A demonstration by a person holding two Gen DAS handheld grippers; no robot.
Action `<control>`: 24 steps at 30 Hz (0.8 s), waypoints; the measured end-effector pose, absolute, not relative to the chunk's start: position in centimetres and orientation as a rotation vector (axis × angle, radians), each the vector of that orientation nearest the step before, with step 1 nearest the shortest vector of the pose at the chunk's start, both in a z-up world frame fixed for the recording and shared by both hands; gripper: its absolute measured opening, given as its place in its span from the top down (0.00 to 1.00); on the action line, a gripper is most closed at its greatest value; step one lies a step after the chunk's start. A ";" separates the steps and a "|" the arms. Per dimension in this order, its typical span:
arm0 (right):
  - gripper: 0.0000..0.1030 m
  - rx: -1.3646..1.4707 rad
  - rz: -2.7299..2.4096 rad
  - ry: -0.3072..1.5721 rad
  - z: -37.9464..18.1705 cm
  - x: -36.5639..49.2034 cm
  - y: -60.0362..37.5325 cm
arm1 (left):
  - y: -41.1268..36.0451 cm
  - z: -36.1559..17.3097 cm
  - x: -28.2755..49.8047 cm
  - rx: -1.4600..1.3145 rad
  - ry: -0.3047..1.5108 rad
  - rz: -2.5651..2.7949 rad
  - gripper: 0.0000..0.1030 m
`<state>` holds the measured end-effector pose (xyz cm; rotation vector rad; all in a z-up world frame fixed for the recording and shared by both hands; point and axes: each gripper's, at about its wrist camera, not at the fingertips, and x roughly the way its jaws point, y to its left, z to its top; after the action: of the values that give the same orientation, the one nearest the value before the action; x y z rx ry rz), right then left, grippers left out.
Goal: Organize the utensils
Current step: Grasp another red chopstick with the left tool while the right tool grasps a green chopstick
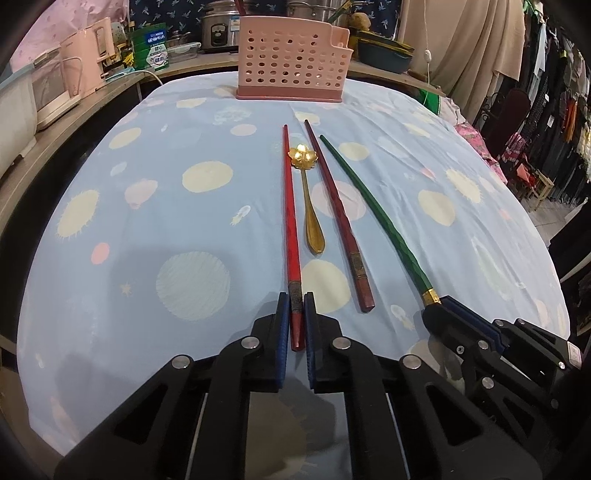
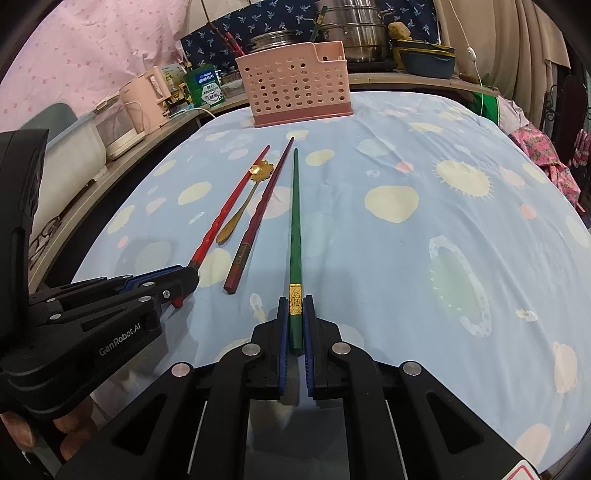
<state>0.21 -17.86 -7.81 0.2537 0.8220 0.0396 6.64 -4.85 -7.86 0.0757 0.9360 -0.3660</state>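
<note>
My left gripper [image 1: 296, 301] is shut on the near end of a red chopstick [image 1: 289, 206] that lies on the blue cloth. My right gripper [image 2: 295, 304] is shut on the near end of a green chopstick [image 2: 295, 221], also lying on the cloth. Between them lie a gold flower-bowl spoon [image 1: 309, 206] and a dark red chopstick [image 1: 338, 218]. A pink perforated utensil holder [image 1: 293, 61] stands upright at the far edge of the table. The right gripper also shows in the left wrist view [image 1: 434, 308], and the left gripper in the right wrist view [image 2: 186, 277].
The table wears a blue cloth with pale planets [image 1: 147, 229]. A shelf behind holds a pink kettle [image 1: 86, 61], a green tin [image 1: 150, 46], steel pots [image 2: 354, 33] and a blue bowl [image 2: 426, 62]. Clothes hang at the right [image 1: 554, 96].
</note>
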 end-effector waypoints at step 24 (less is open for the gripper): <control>0.94 0.302 0.021 0.806 -7.6 -0.6 -19.2 | -3.2 -6.7 6.4 0.042 0.939 -0.319 0.93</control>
<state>-0.58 -19.23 -7.56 0.3015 0.8058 0.0214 6.37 -3.25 -6.67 0.0417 0.9389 -0.3187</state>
